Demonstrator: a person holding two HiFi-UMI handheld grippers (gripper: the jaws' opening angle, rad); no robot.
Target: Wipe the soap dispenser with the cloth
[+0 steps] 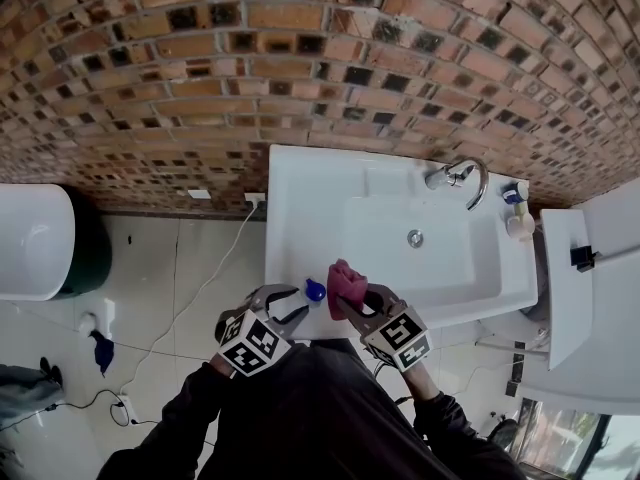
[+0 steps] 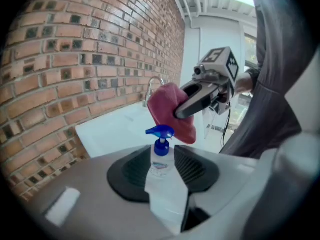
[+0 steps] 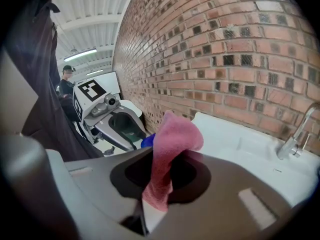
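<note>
A: Where's the soap dispenser (image 2: 161, 170)?
B: Gripped in the left tongs (image 2: 163, 155), just over the sink's (image 1: 300, 193) front rim. They hide its base, and from above only the blue pump (image 1: 315, 290) shows.
A: And the cloth (image 3: 172, 140)?
B: Pinched in the right tongs (image 3: 167, 170), just beside the pump. Touching or not, I can't tell. The basin (image 1: 445, 268) lies open beyond, with the brick wall (image 1: 300, 58) behind.

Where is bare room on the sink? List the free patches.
Free: the sink's left ledge, beside the basin; the basin floor around the drain. Crowded: the back right corner, with faucet and small items; the front rim, by dispenser and cloth.
</note>
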